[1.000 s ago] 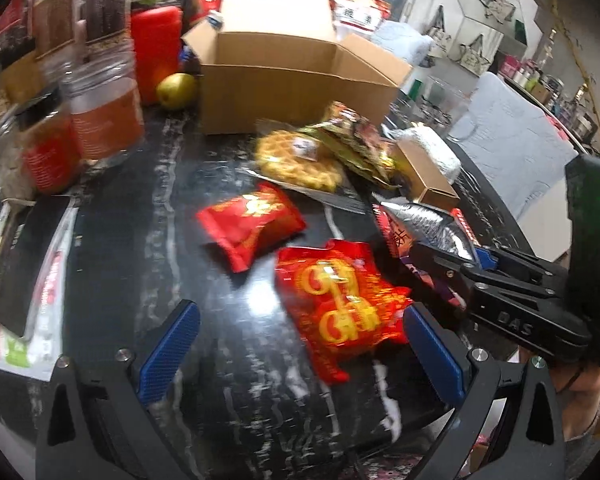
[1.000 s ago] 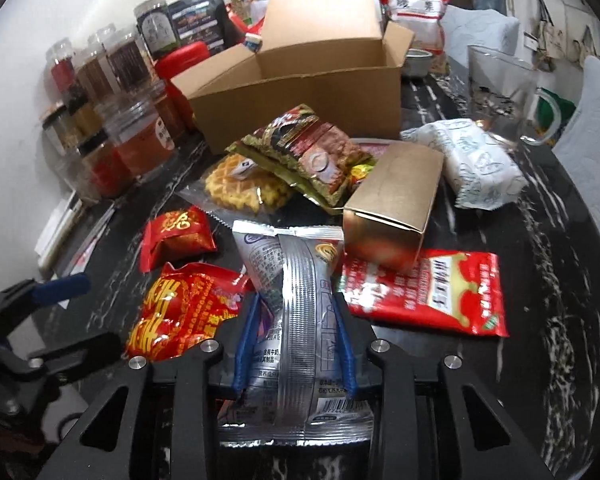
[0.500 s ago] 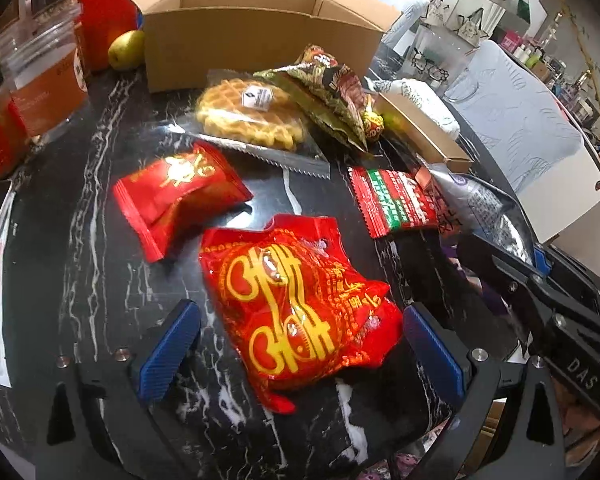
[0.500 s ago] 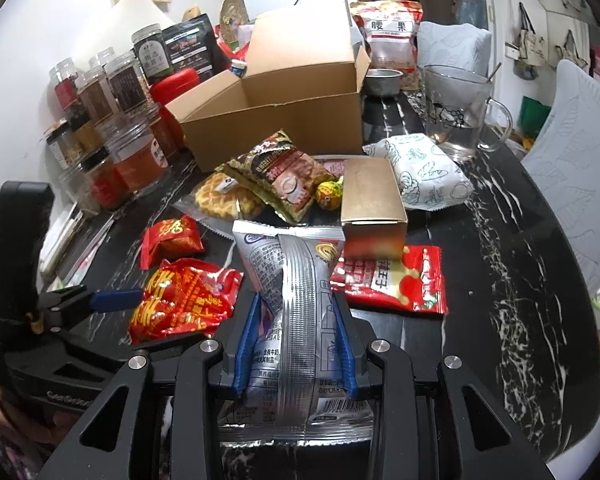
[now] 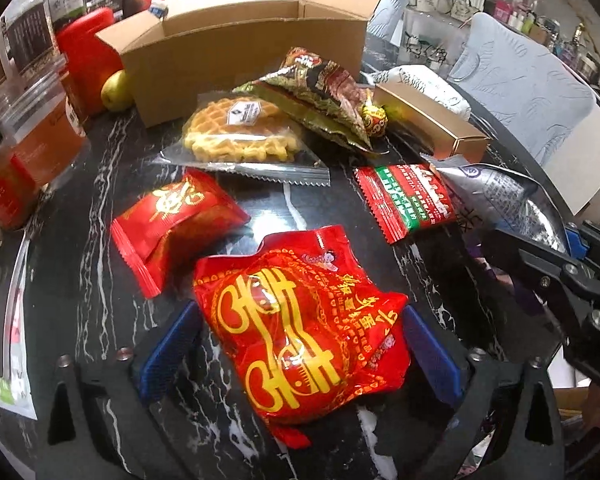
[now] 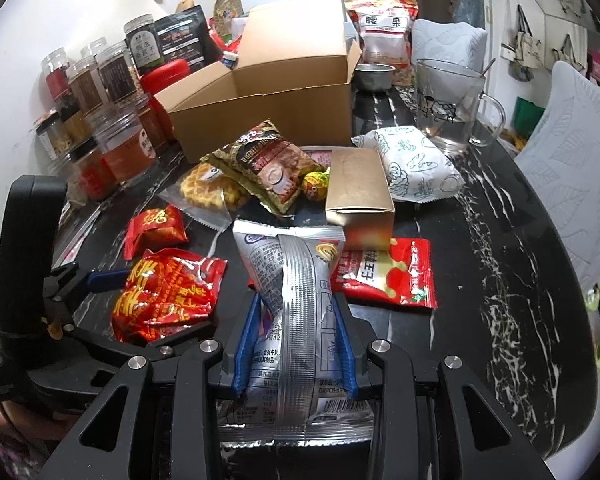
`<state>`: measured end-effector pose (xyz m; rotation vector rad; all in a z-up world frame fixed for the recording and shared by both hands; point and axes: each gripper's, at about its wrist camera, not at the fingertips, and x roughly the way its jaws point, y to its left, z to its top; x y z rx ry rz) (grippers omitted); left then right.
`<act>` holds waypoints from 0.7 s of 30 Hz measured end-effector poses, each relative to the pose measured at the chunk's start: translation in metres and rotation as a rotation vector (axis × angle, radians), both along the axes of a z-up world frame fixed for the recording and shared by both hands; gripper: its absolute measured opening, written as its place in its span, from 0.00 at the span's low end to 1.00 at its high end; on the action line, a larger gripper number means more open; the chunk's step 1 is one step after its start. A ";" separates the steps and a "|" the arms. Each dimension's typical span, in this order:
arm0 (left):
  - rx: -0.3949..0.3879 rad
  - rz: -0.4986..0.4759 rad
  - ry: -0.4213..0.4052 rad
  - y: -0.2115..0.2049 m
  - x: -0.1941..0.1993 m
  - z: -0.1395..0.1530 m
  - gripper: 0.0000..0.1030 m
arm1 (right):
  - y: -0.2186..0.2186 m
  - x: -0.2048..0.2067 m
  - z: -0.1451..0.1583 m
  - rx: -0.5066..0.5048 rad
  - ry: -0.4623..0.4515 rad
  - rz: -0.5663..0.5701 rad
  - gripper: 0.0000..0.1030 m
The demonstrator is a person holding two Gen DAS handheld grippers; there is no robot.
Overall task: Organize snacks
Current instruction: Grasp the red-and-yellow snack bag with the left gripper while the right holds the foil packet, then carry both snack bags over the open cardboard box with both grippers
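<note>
red snack packets (image 5: 300,328), three; left gripper (image 5: 300,344) closing round one, right gripper (image 6: 296,336) clamping one silver packet (image 6: 296,292)

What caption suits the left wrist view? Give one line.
Left gripper closing around a red-and-gold snack packet on the black marble table.

The black left gripper (image 5: 300,344) tilts steeply down, its blue-padded jaws closing from wide; the black right gripper (image 6: 296,344) stays clamped, angled down.
</note>
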<state>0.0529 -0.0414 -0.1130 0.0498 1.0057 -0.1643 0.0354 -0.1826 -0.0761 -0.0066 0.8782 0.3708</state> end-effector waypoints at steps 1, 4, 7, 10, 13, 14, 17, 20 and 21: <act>0.003 -0.008 -0.011 0.000 -0.003 0.001 0.89 | 0.000 0.000 0.000 0.002 0.001 0.000 0.34; -0.006 -0.018 -0.032 0.008 -0.009 0.002 0.79 | -0.001 0.000 -0.001 0.011 0.004 0.002 0.34; -0.037 -0.017 -0.036 0.014 -0.009 0.005 0.76 | -0.001 0.001 -0.002 0.024 0.008 0.006 0.34; -0.111 -0.042 -0.040 0.021 -0.014 0.008 0.74 | -0.001 0.000 -0.003 0.042 0.010 0.015 0.34; -0.148 -0.046 -0.039 0.024 -0.019 0.009 0.74 | 0.001 0.000 -0.003 0.051 0.013 0.021 0.34; -0.150 -0.045 -0.040 0.023 -0.017 0.009 0.74 | 0.001 0.000 -0.003 0.053 0.012 0.023 0.34; -0.155 -0.044 -0.049 0.027 -0.022 0.014 0.73 | 0.003 0.000 -0.001 0.059 0.008 0.034 0.34; -0.167 -0.042 -0.065 0.030 -0.027 0.022 0.73 | 0.005 -0.001 0.003 0.064 -0.002 0.042 0.34; -0.173 -0.039 -0.075 0.032 -0.028 0.026 0.73 | 0.007 -0.001 0.004 0.066 -0.005 0.045 0.34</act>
